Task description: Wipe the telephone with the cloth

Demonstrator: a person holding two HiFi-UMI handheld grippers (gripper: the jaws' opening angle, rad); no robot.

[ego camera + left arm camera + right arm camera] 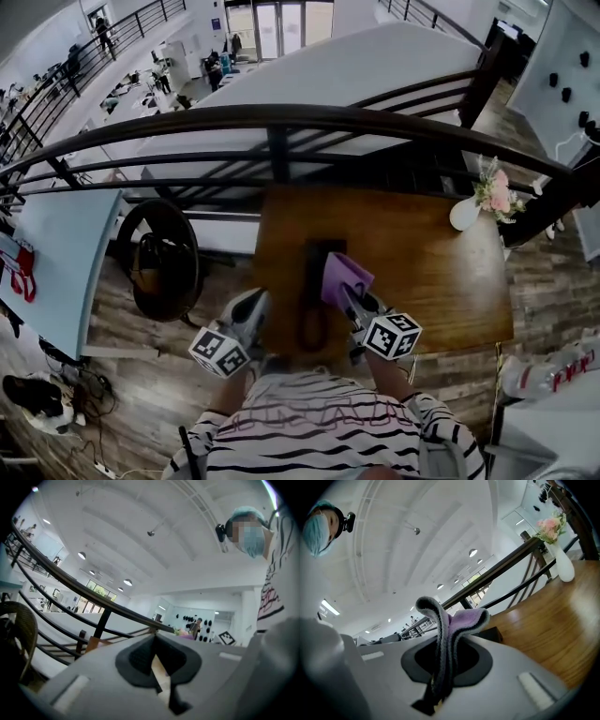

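Observation:
A black telephone (pixel 312 281) lies on the wooden table (pixel 431 272), its handset and cord toward the near edge. My right gripper (pixel 350 293) is shut on a purple cloth (pixel 343 275), which hangs over the phone's right side. In the right gripper view the folded cloth (pixel 465 619) stands up between the jaws, with a dark corner of the telephone (pixel 490 633) behind it. My left gripper (pixel 254 300) hovers at the table's left edge beside the phone. In its own view the left gripper (pixel 153 642) has its jaws closed with nothing between them.
A white vase of pink flowers (pixel 473 206) stands at the table's far right corner, also seen as the vase (pixel 561 564) in the right gripper view. A dark railing (pixel 281 117) runs behind the table. A round dark chair (pixel 164 258) stands to the left.

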